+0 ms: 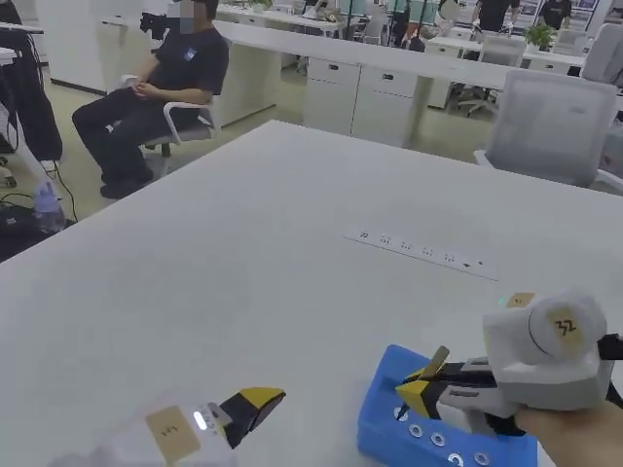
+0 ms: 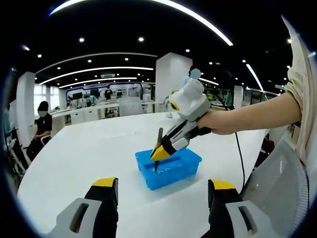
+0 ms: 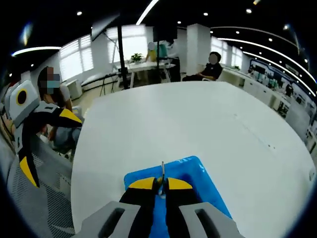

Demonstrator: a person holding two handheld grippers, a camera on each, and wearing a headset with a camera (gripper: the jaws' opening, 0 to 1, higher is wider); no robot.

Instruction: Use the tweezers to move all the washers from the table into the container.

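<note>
Clamping tight, the right gripper [image 3: 162,184] has its yellow-tipped jaws pressed together on the tweezers [image 3: 162,171], low centre of the right gripper view, and the thin shaft points out over the blue container [image 3: 198,178] directly beneath. Over in the left gripper view, mid-frame, that same tool slants down with its tip inside the container's walls; whether it touches anything in there cannot be made out. And the washers [image 1: 438,440], small silvery rings, lie in a row on the container's floor at the lower right of the head view, just below the jaws. A hand [image 1: 574,433] holds that gripper at the bottom right corner. The left gripper [image 2: 163,184] has its jaws spread wide with nothing between them, at the bottom of its own view, facing the container from nearby. All around lies the white table [image 1: 243,272], with a strip of sockets [image 1: 419,251] right of centre, and a seated person [image 1: 161,83] at the upper left.
</note>
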